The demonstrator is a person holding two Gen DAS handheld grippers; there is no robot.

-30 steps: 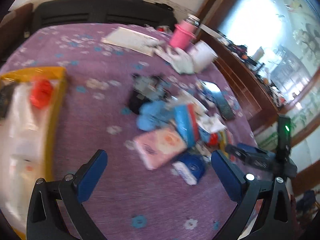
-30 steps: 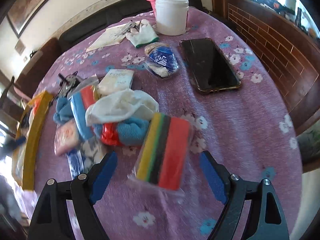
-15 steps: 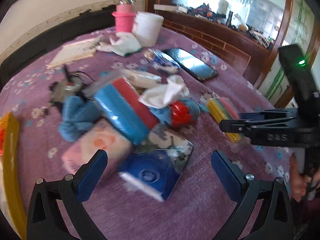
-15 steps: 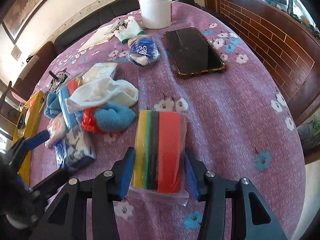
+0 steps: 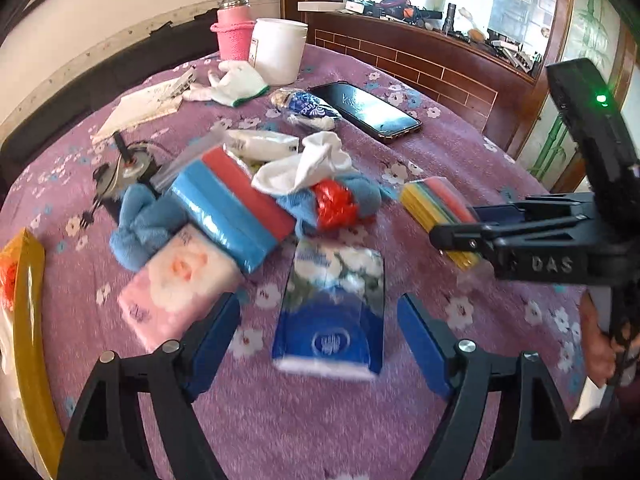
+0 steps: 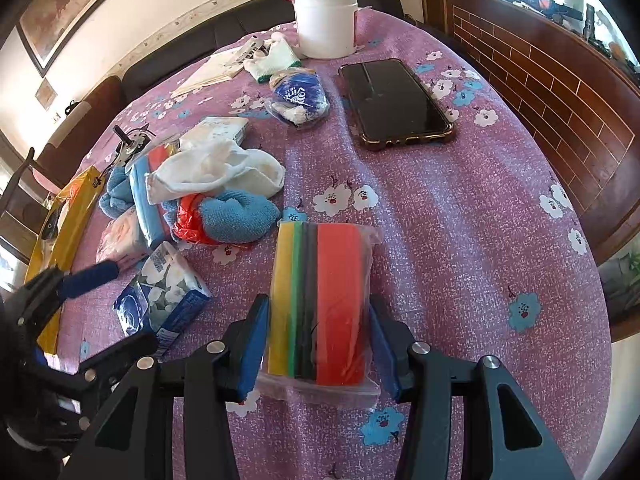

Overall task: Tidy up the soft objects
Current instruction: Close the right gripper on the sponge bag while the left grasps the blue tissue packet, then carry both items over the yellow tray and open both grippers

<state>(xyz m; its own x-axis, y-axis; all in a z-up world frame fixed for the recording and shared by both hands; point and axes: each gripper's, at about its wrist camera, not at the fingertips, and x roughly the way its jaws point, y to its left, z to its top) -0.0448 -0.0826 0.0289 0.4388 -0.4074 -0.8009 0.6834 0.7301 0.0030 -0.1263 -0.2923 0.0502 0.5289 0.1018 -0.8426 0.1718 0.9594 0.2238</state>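
The right gripper [image 6: 318, 344] has its blue pads pressed against both sides of a clear-wrapped pack of yellow, green, black and red sponges [image 6: 320, 304], which lies on the purple flowered tablecloth [image 6: 460, 220]. The left gripper [image 5: 320, 332] stands with its fingers apart around a blue floral tissue packet [image 5: 332, 308], not touching it. Just left of that packet lies a pink tissue packet [image 5: 180, 280]; behind are a blue and red sponge pack [image 5: 232, 208], a white cloth [image 5: 308, 168] and a blue towel bundle [image 5: 348, 196]. Only the left wrist view shows the sponge pack [image 5: 436, 208] from the side, gripped from the right. Farther back, a black phone [image 6: 396, 104] and a white tub [image 6: 326, 20].
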